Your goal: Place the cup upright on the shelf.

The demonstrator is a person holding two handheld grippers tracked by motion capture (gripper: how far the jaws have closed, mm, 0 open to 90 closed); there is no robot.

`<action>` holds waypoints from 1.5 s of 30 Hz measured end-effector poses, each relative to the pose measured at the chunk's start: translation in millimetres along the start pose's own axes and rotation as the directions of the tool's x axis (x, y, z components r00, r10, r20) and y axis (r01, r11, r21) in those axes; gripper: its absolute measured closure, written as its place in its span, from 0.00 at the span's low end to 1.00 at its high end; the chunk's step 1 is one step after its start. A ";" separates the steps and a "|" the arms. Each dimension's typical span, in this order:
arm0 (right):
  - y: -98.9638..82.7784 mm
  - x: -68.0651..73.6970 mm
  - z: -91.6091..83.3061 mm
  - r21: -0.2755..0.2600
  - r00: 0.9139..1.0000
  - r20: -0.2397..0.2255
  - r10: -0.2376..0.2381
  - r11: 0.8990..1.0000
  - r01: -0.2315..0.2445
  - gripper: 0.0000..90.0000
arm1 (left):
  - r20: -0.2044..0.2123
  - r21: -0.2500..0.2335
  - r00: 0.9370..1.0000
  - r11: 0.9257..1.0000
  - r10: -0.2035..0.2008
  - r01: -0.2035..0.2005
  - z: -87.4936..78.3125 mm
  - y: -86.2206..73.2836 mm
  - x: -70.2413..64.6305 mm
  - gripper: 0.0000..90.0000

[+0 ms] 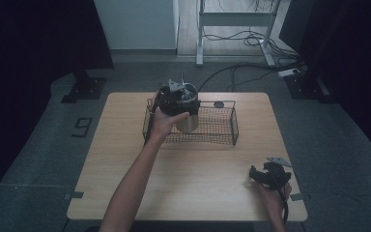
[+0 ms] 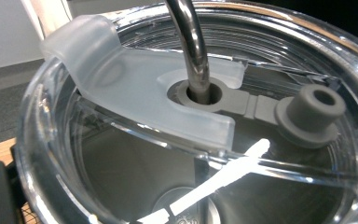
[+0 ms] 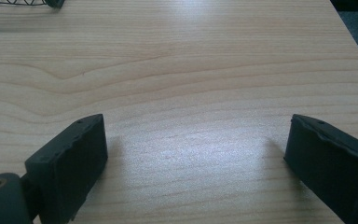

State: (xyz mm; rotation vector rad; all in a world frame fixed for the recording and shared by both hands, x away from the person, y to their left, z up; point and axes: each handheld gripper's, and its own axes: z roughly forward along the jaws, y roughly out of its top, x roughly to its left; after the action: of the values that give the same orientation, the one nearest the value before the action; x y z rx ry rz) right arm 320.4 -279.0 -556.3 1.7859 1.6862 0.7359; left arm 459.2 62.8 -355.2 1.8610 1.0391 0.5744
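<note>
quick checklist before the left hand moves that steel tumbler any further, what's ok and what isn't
1. Left gripper has the tumbler: ok, it sits at the rim, with the tumbler against the wire basket.
2. How firm that grip is: cannot tell, the pads are hidden in the left gripper view.
3. Clear lid on the tumbler: ok, it sits in the rim.
4. Metal straw through the lid's hole: ok.
5. Tumbler bottom clear of the basket wall: cannot tell from the high view.
6. Right gripper out of the way: ok, open, nothing between its jaws, over bare table.
</note>
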 end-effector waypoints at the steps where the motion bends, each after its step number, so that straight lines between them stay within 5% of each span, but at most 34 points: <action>1: 0.0 0.0 0.0 0.000 1.000 0.000 0.000 1.000 0.000 0.06 | 0.000 0.004 1.000 1.000 0.001 -0.001 1.2 0.6 0.6 0.05; 19: -0.1 0.2 -0.2 -0.001 1.000 -0.001 0.001 1.000 -0.001 0.07 | -0.011 0.019 1.000 1.000 0.013 -0.013 28.3 14.1 0.1 0.04; 45: -0.1 0.1 -0.2 -0.001 1.000 -0.002 0.000 1.000 0.000 0.07 | -0.068 0.098 0.997 0.995 -0.020 0.027 77.6 -27.4 19.2 0.04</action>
State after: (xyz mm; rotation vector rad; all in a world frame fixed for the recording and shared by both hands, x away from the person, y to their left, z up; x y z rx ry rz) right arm 320.1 -278.9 -556.2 1.7848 1.6866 0.7383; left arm 514.4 48.1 -417.5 1.9237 1.1501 0.5841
